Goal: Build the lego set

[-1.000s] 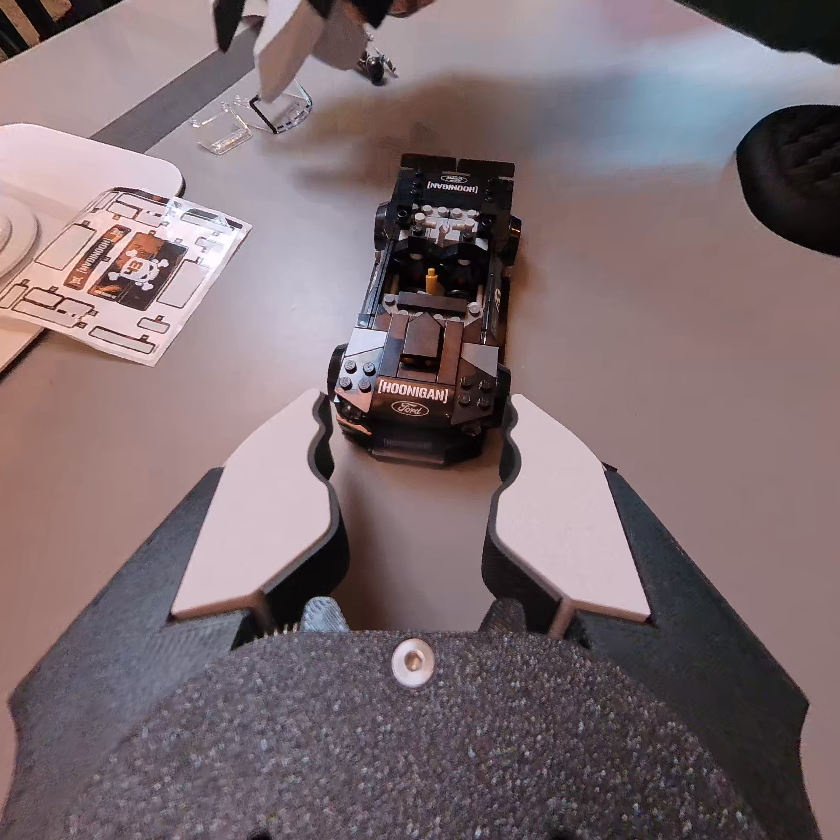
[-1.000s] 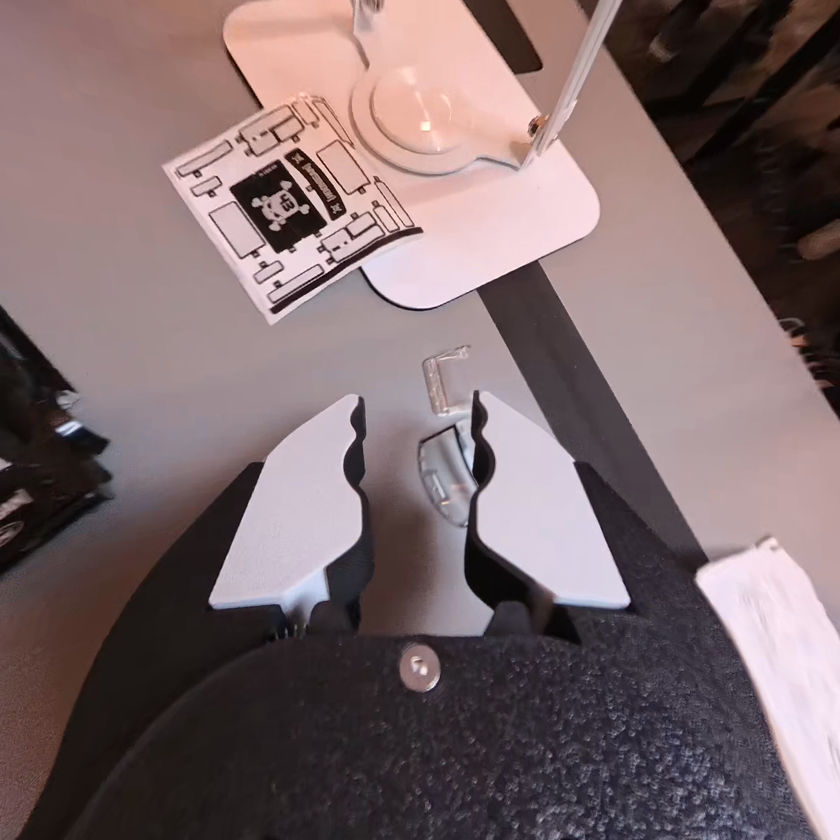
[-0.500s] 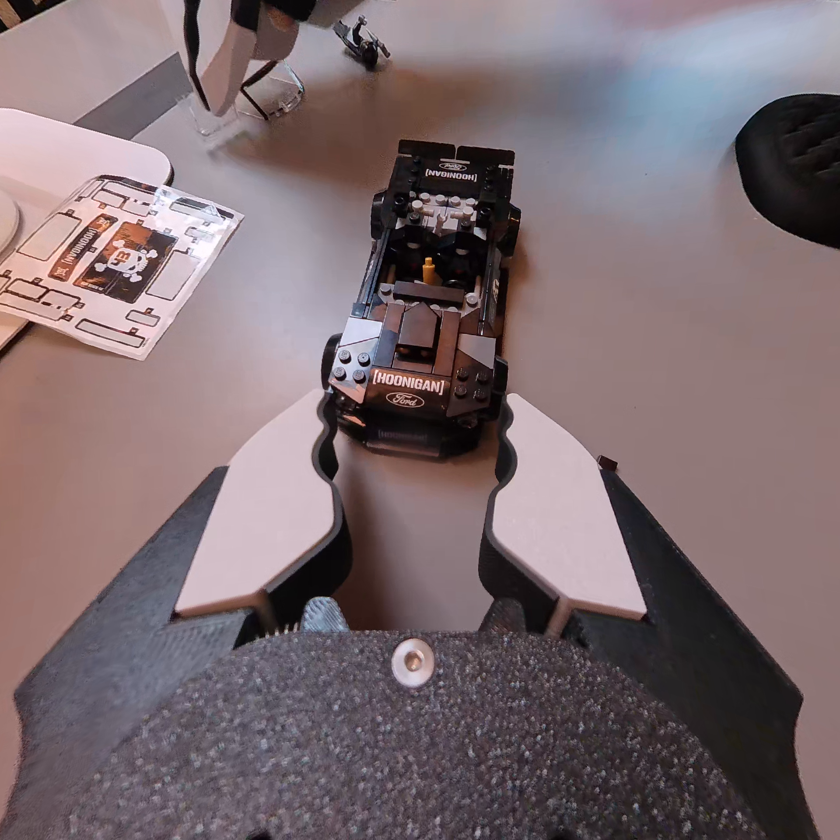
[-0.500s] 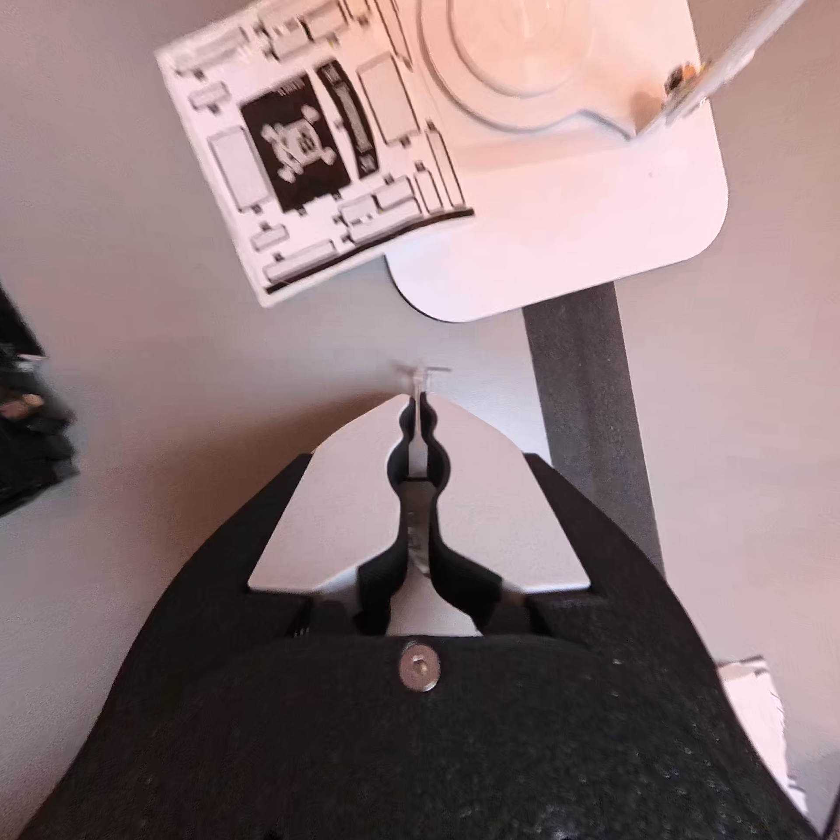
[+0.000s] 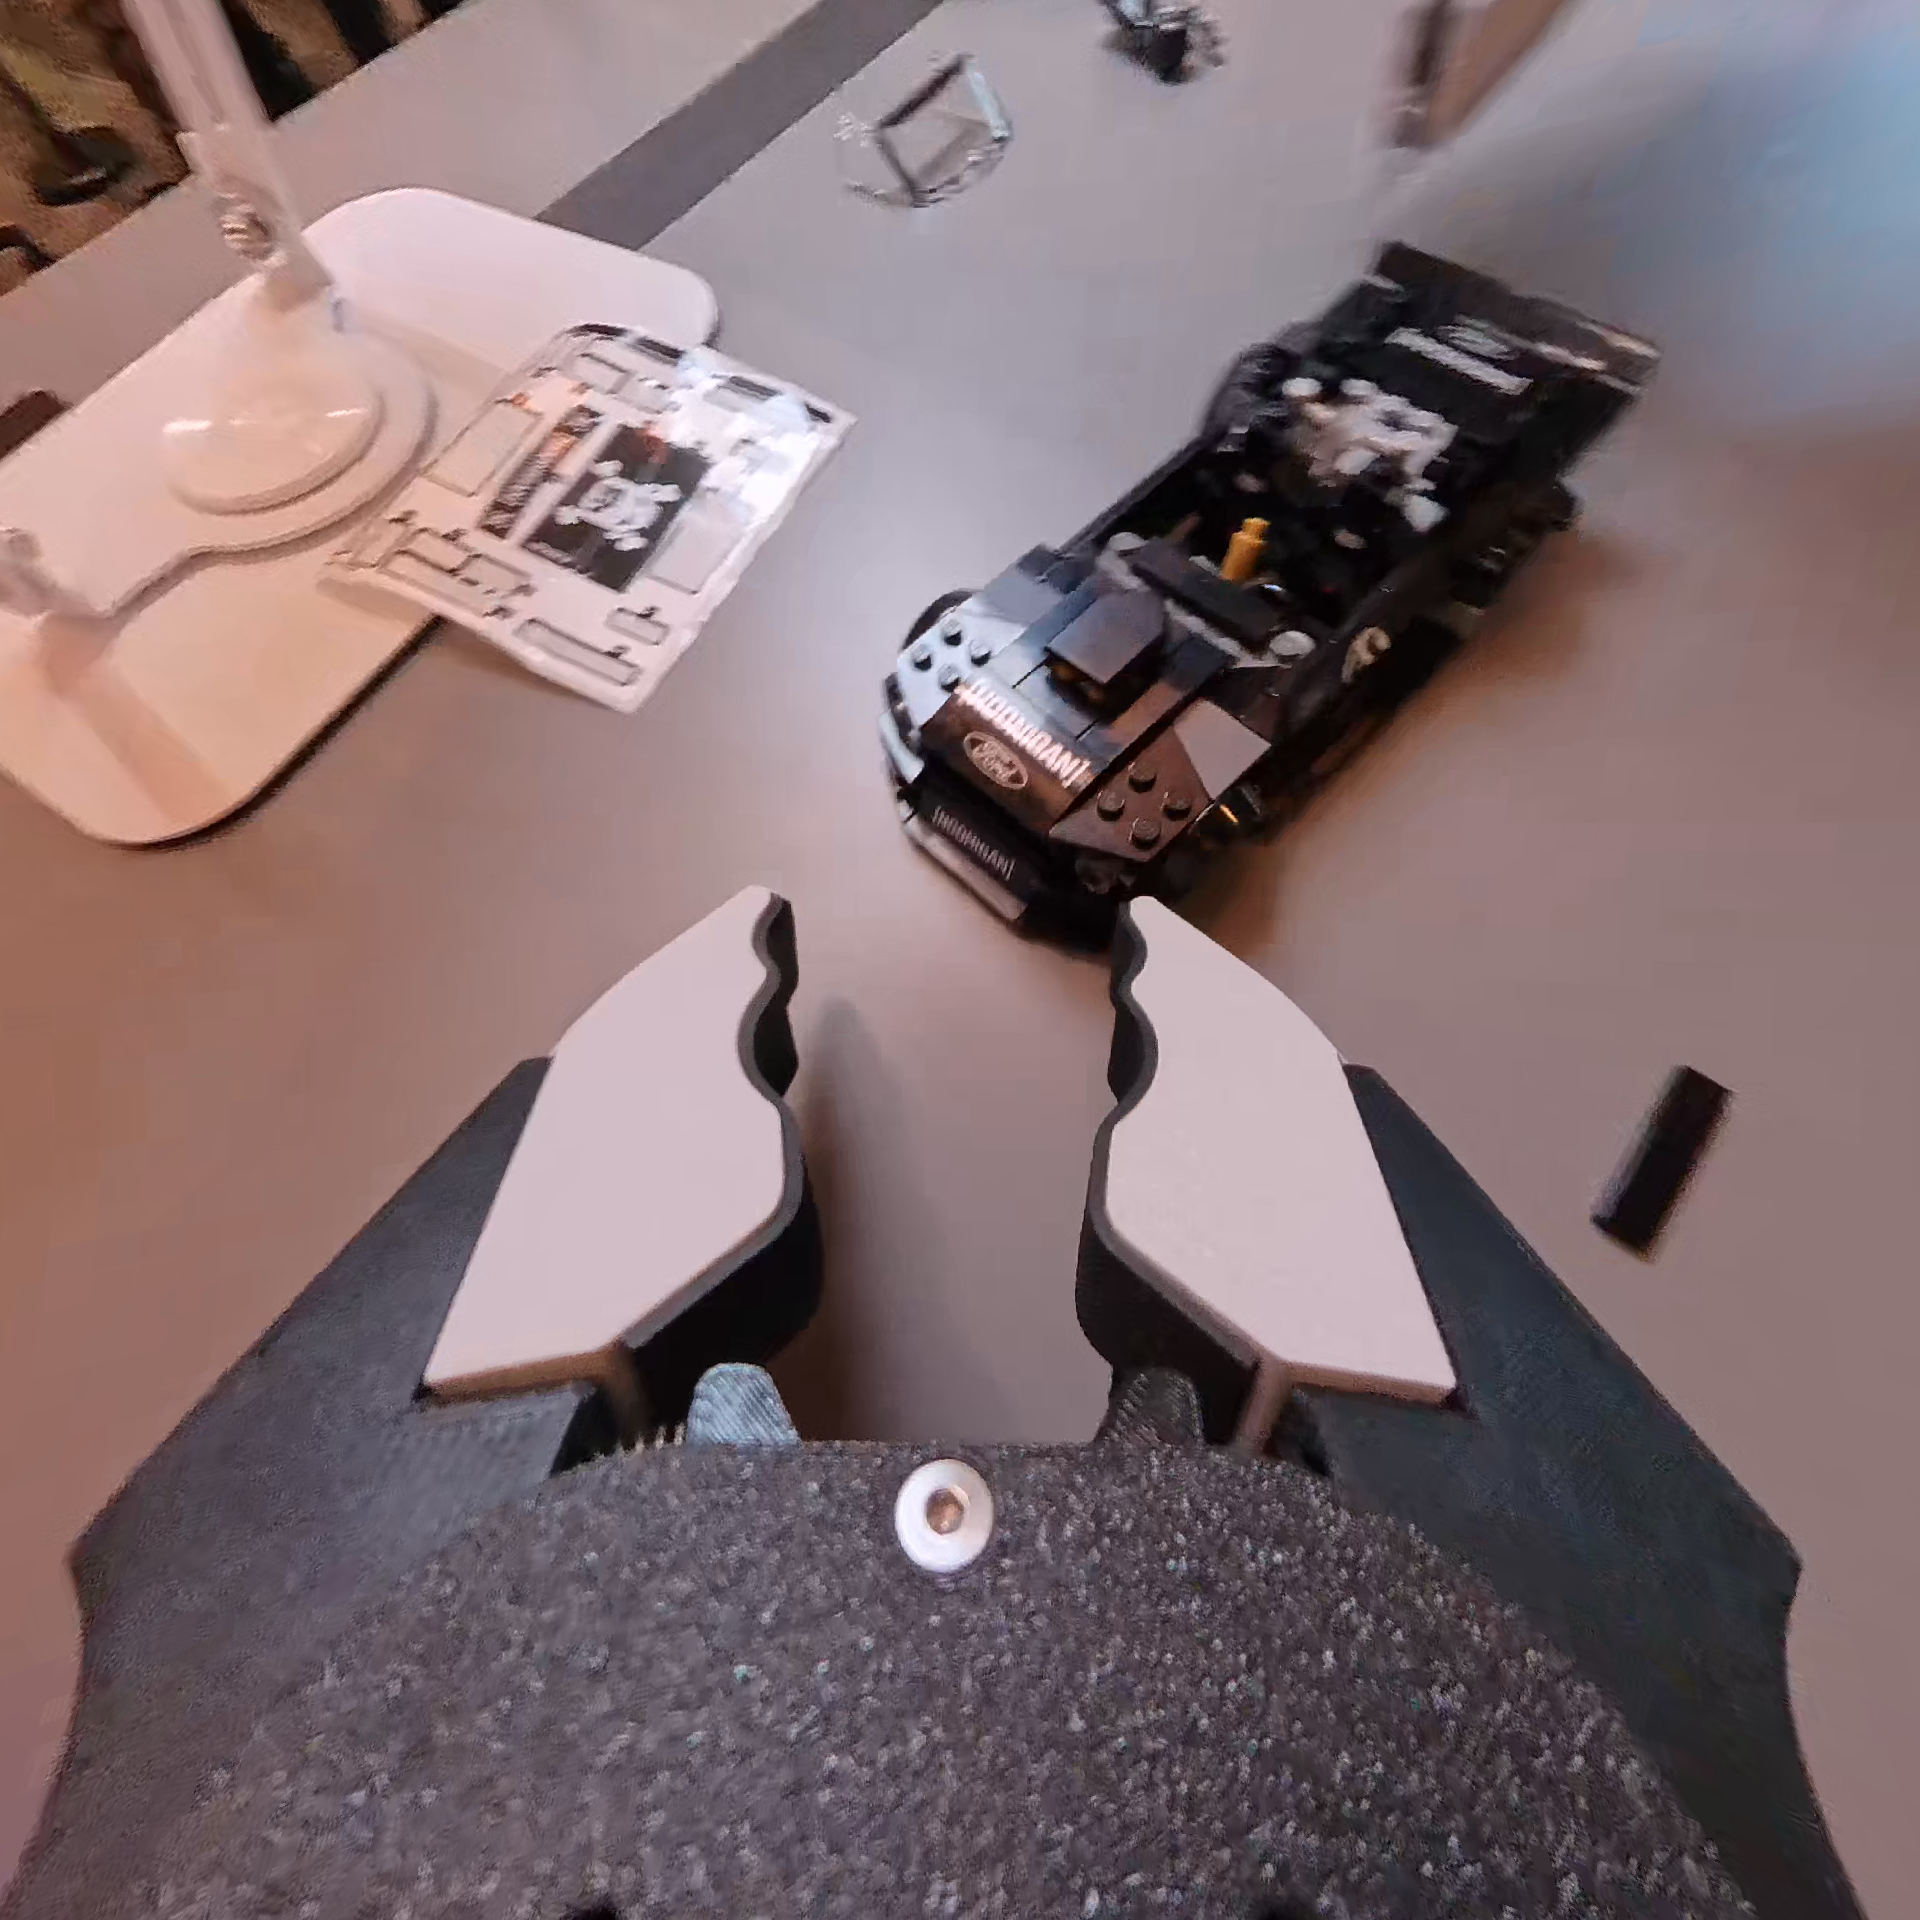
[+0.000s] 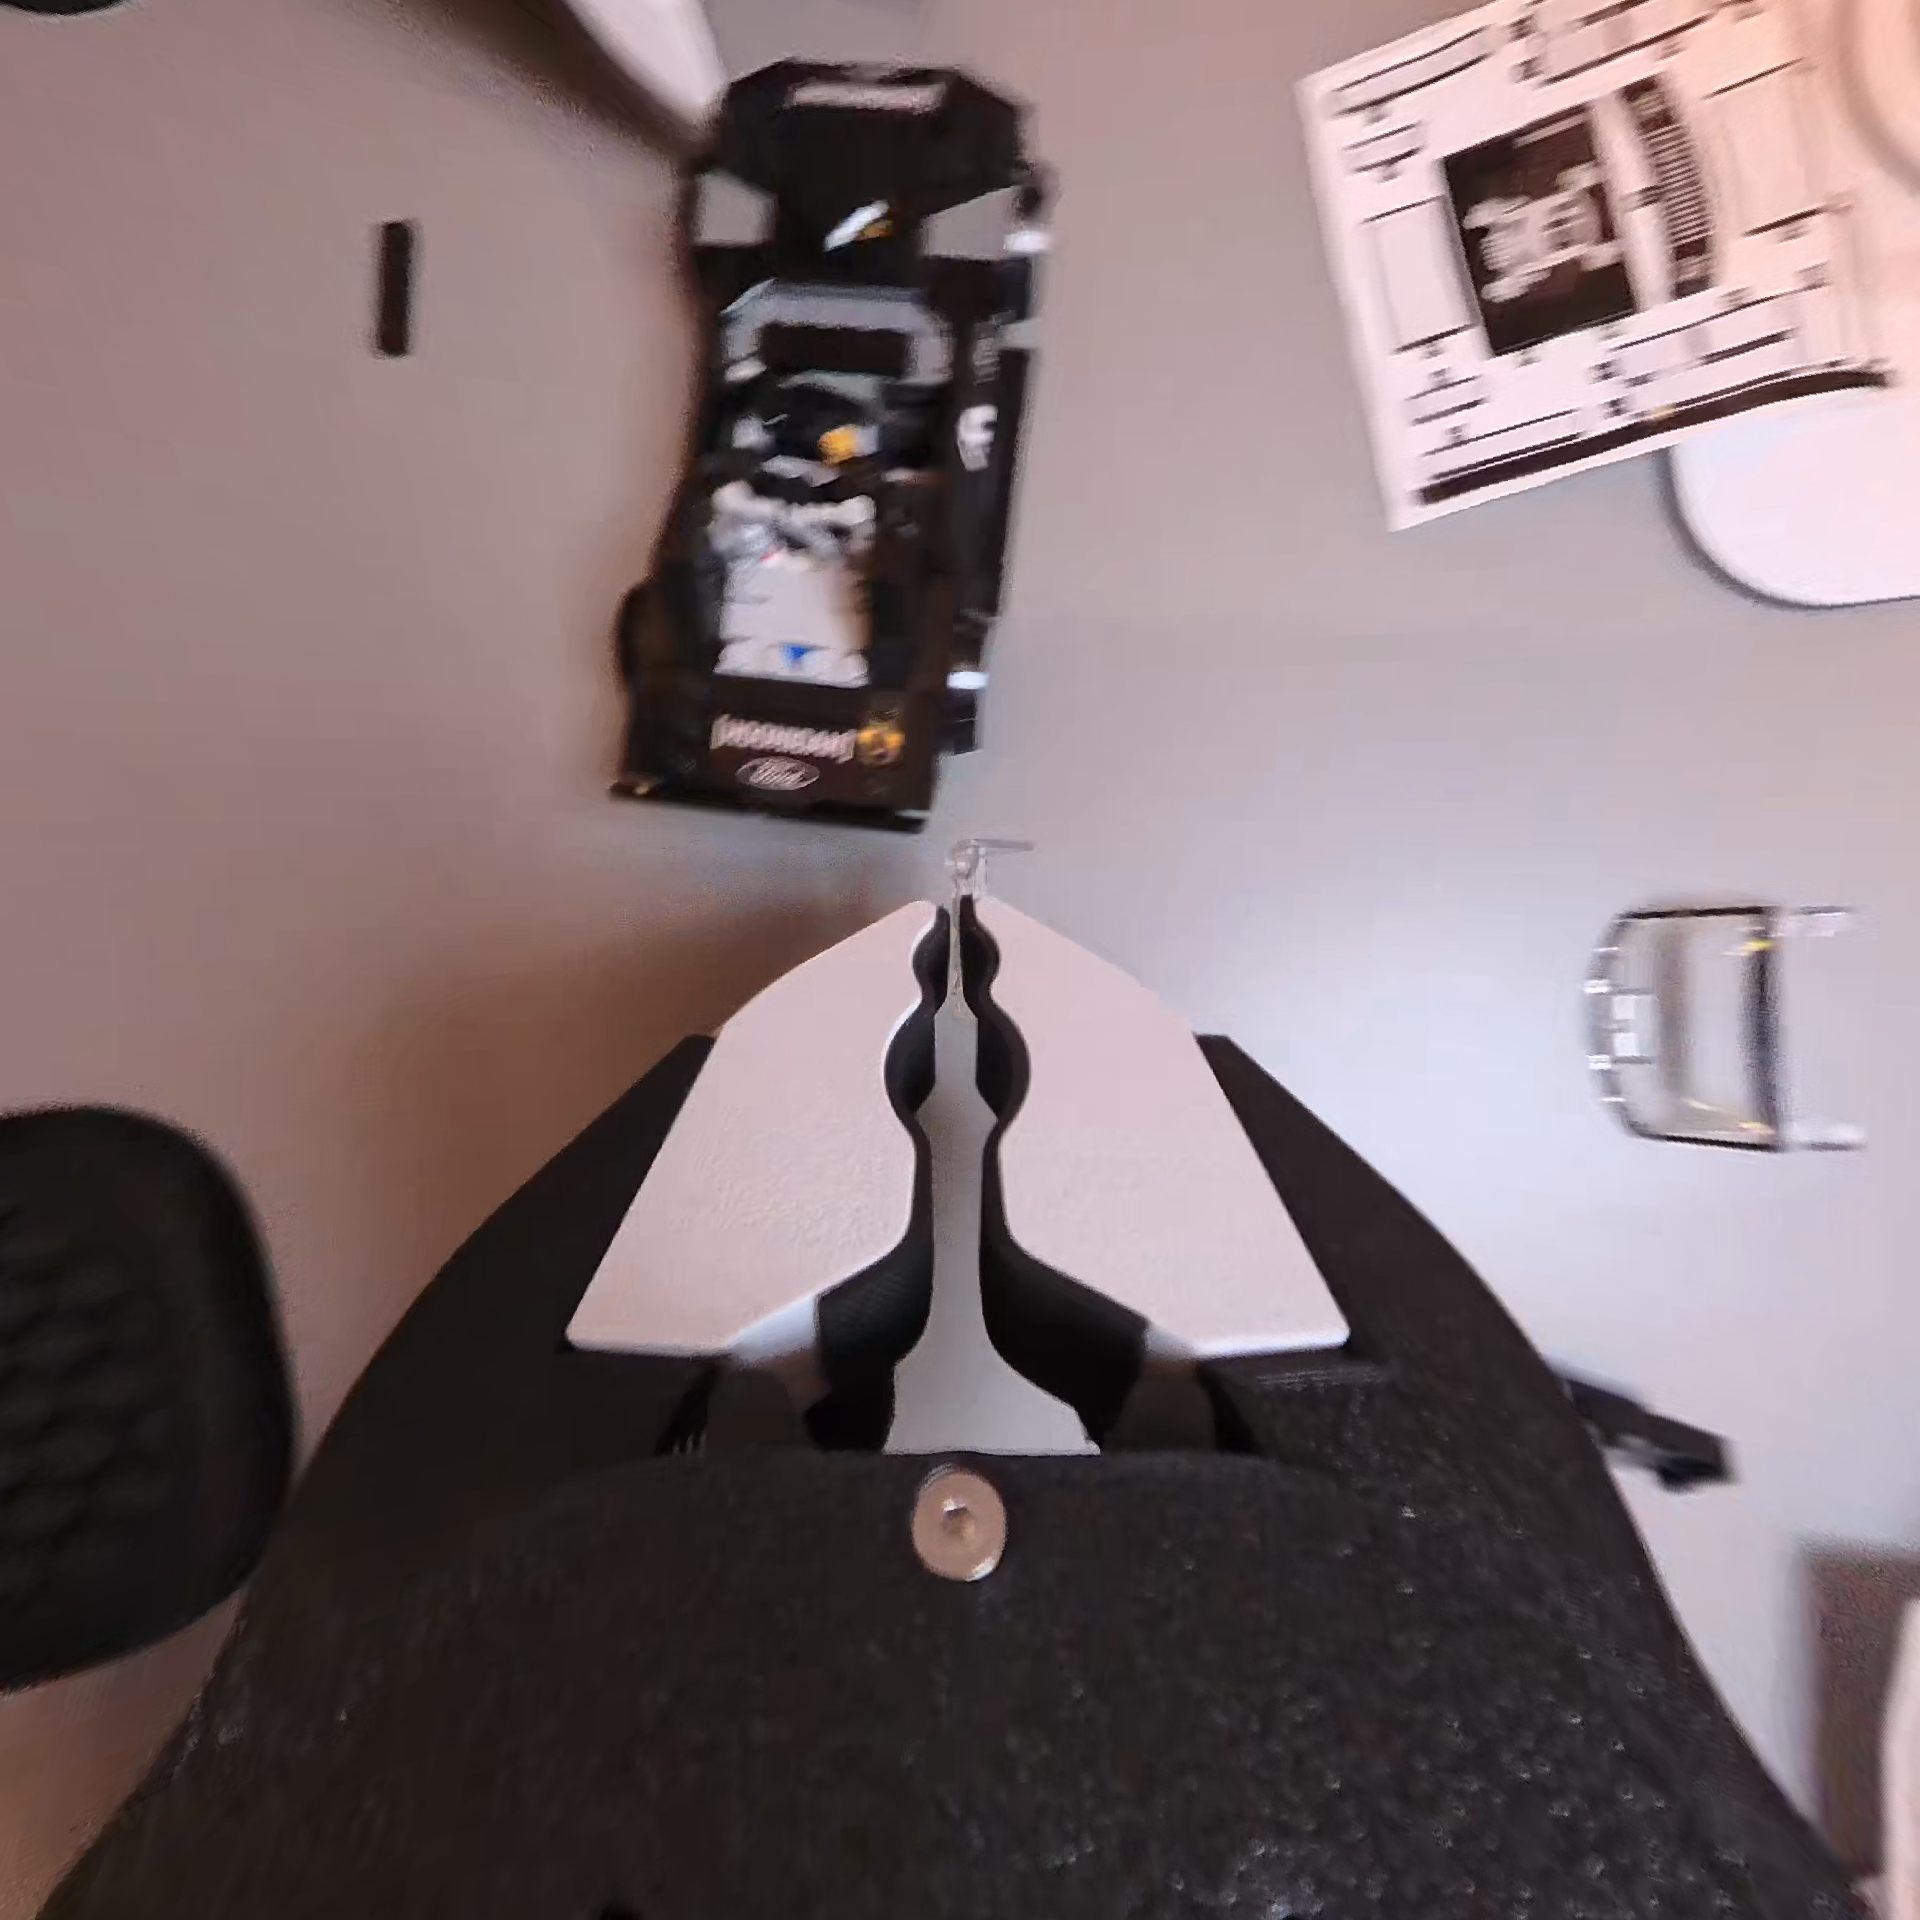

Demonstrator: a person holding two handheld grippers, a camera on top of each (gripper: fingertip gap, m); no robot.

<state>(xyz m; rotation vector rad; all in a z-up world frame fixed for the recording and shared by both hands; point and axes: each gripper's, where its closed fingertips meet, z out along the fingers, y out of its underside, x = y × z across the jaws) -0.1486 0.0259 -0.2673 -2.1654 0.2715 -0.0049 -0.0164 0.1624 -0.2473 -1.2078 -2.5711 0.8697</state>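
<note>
The lego car [image 6: 831, 447] awaits its clear piece [image 6: 971, 868], clamped in my right gripper [image 6: 961, 920] just behind its tail; my left gripper [image 5: 951, 920] gapes empty at its nose; next I judge careful alignment over the cockpit.

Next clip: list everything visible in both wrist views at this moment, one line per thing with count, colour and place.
Lego car: one, black, unfinished, on the table just past the left fingers.
Small clear piece: one, transparent, pinched at the right fingertips.
Clear windscreen piece: one, transparent with dark edges, loose on the table.
Black bar piece: one, loose beside the car.
Sticker sheet: one, white and black, partly on the stand base.
Stand base: one, white, with a pole.
Table: one, grey with a dark strip.
Left gripper: open, empty.
Right gripper: shut on the small clear piece.
</note>
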